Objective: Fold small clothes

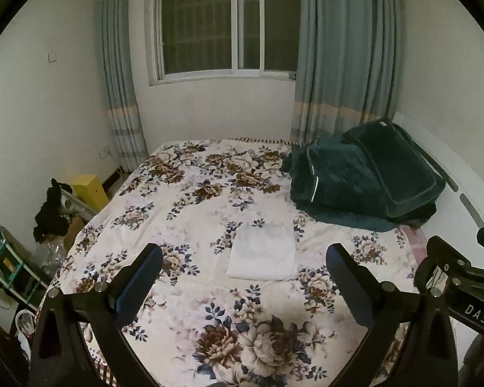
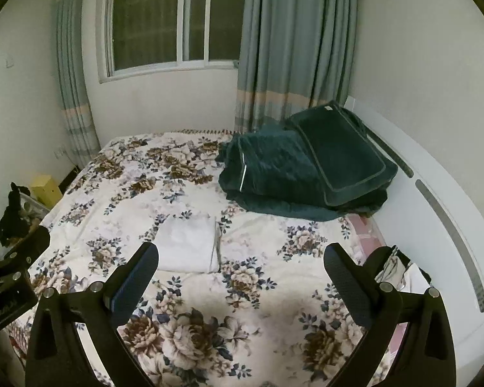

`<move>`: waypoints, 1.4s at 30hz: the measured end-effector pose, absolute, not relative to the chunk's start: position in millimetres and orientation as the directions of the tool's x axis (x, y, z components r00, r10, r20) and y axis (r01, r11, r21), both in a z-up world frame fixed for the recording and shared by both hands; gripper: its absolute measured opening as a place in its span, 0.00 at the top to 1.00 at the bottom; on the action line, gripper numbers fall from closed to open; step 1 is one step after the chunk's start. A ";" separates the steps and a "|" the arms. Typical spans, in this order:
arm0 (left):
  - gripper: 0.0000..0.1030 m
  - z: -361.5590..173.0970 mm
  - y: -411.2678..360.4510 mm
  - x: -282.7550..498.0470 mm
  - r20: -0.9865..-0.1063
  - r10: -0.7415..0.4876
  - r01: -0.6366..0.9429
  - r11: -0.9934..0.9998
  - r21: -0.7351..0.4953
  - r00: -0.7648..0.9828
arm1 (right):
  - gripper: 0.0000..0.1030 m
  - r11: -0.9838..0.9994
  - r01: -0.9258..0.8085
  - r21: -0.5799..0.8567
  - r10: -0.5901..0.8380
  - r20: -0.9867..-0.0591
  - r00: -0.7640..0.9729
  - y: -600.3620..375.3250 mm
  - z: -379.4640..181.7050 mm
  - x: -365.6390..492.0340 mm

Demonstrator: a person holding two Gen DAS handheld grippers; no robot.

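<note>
A white garment (image 1: 263, 251) lies folded in a flat rectangle on the floral bedspread (image 1: 184, 200), in the middle of the bed. It also shows in the right wrist view (image 2: 187, 247), left of centre. My left gripper (image 1: 243, 258) is open and empty, held above the bed just short of the garment. My right gripper (image 2: 241, 256) is open and empty, to the right of the garment and clear of it. The right gripper's body shows at the right edge of the left wrist view (image 1: 461, 277); the left gripper's body shows at the left edge of the right wrist view (image 2: 9, 267).
A dark green folded blanket and pillow (image 1: 364, 177) sit at the far right of the bed against the white headboard (image 2: 435, 193). Clutter, a yellow box (image 1: 90, 190) and a rack (image 1: 6, 264) stand on the floor left of the bed. Window and curtains are behind.
</note>
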State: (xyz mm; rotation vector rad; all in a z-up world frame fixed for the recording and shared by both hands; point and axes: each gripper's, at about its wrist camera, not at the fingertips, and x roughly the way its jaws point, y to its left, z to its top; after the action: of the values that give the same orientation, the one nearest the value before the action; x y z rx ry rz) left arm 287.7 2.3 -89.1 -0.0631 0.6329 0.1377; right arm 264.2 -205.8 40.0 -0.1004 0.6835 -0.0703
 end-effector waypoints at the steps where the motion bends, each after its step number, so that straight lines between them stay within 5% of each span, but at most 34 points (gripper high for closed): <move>1: 0.00 -86.8 1.9 284.6 -0.590 0.111 -0.149 0.989 -0.016 0.800 | 0.00 0.993 0.030 -0.116 -0.096 -0.622 0.777 -206.7 44.0 258.8; 42: 0.00 -72.8 -7.2 244.8 -0.608 0.123 -0.156 0.988 0.000 0.784 | 0.00 0.994 -0.019 -0.111 -0.055 -0.626 0.778 -222.6 72.3 207.5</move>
State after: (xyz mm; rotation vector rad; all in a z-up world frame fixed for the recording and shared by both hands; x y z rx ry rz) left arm 244.8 -7.2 -72.8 -0.0514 0.6521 0.1506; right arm 207.5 -222.6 72.3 -0.1129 0.6801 -0.0196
